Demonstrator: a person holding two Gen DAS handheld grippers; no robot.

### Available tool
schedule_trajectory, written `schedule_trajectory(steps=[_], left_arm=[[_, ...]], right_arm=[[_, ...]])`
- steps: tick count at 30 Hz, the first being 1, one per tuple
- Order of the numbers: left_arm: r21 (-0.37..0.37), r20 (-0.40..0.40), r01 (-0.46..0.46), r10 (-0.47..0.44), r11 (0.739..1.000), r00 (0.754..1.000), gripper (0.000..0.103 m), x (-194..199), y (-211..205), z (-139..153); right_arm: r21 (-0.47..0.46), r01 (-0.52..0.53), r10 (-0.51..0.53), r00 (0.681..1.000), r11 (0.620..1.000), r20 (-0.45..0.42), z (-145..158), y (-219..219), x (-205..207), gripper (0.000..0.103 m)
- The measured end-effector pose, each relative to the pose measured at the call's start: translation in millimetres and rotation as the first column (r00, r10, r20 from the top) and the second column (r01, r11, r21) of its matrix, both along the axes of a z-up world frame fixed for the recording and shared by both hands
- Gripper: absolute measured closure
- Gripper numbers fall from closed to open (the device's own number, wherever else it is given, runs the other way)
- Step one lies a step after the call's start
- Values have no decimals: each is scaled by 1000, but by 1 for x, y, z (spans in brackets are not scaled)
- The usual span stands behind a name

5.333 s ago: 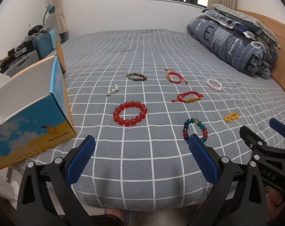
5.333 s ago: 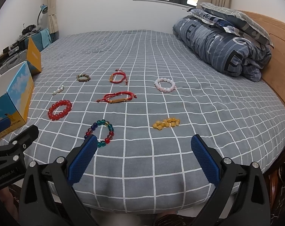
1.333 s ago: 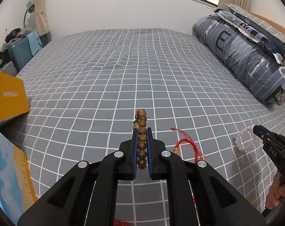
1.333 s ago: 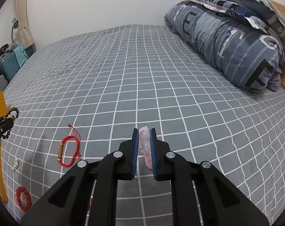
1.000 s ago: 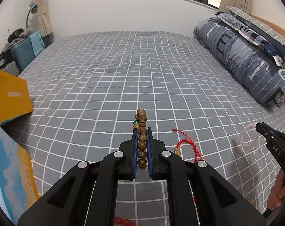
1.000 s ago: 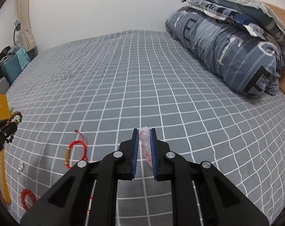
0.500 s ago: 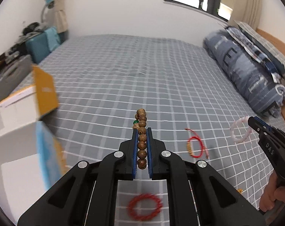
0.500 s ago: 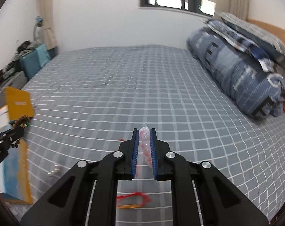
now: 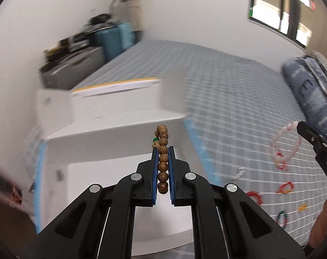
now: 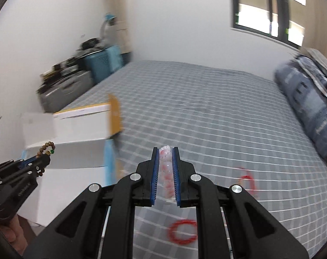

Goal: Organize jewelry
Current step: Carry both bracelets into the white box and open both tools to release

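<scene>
My left gripper (image 9: 163,151) is shut on a brown wooden bead bracelet (image 9: 162,159) and holds it over the open white box (image 9: 111,149) at the bed's left edge. My right gripper (image 10: 165,153) is shut on a pale pink bead bracelet (image 10: 166,168), above the bed to the right of the box (image 10: 77,149). The left gripper with the wooden bracelet (image 10: 47,147) shows at the left of the right wrist view. The right gripper's pink bracelet (image 9: 285,144) shows at the right of the left wrist view. Several bracelets lie on the grey checked bed, among them a red bead one (image 10: 182,231).
The box has blue sides and raised flaps, one with a yellow face (image 10: 114,114). A folded blue duvet (image 10: 310,112) lies at the far right. Luggage and clutter (image 10: 77,79) stand by the wall beyond the box. The views are motion-blurred.
Both grippers have swung left toward the box, each still holding its bracelet. The left gripper is now over the open box; half a second ago it was over the bed.
</scene>
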State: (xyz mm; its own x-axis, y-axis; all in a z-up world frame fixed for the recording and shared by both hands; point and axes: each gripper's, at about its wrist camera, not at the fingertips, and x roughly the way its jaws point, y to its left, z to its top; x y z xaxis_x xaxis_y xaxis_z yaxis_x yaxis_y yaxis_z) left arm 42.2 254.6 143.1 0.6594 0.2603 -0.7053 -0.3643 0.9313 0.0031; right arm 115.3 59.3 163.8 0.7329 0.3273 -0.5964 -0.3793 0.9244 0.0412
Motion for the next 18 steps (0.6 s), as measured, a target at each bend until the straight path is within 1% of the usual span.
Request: schedule_trajectory(steps=[3, 5, 7, 9, 11, 13, 16, 18], left_arm=[[0, -25, -57, 57, 998, 998, 95, -24, 36, -5], [-17, -38, -97, 96, 995, 995, 95, -36, 60, -10], [-27, -49, -130, 129, 991, 990, 95, -49, 80, -15], [-54, -73, -158, 154, 986, 985, 95, -58, 99, -24], [-90, -105, -172, 162, 981, 981, 95, -57, 108, -37], [-106, -139, -192, 176, 976, 974, 95, -58, 117, -49], [-128, -179, -213, 189, 969, 966, 95, -57, 125, -67], [-148, -201, -212, 181, 966, 963, 95, -54, 128, -78]], right_arm=[[-9, -60, 60, 998, 998, -11, -2, 45, -11, 92], [-17, -100, 100, 995, 995, -19, -5, 76, -18, 92], [-28, -130, 129, 991, 991, -26, -8, 99, -23, 92], [-34, -157, 155, 987, 987, -40, -13, 121, -27, 92], [-57, -180, 178, 983, 982, -48, -23, 142, -32, 92], [-76, -207, 202, 977, 975, -67, -35, 157, -33, 92], [-103, -223, 212, 971, 969, -108, -55, 174, -29, 92], [-116, -229, 213, 968, 966, -135, -67, 177, -23, 92]])
